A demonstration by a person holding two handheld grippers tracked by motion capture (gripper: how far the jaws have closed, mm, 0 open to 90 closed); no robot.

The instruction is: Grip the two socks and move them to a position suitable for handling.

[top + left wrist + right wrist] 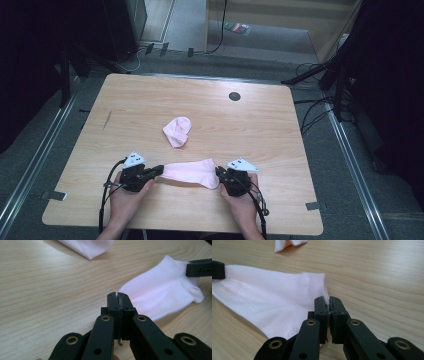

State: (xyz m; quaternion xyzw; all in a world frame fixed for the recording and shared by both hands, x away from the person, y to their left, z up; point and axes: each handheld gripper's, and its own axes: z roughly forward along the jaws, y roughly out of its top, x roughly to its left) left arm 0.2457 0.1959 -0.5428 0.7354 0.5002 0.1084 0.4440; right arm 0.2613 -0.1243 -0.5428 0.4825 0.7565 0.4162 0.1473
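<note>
Left claw (159, 170) clamped on one end of pale pink cotton sock (192, 172); right claw (218, 172) clamped on opposite end. Sock held flat near front edge of light wooden counter (270, 125), between claws. Long axis runs left-right. Heel bulge seen beside right claw; which end is toe cannot be told. Tension best kept even, both claws low, fabric smoothed before fold. Farther back, second pink sock, folded (178, 131), lies apart.

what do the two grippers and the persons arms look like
Both the left gripper and the right gripper are black, each topped by a grey three-cornered plate and trailing a black cable. Their jaws are flat black bars on linkages with brass-coloured pivot pins. The forearms are bare, without sleeves.
</note>
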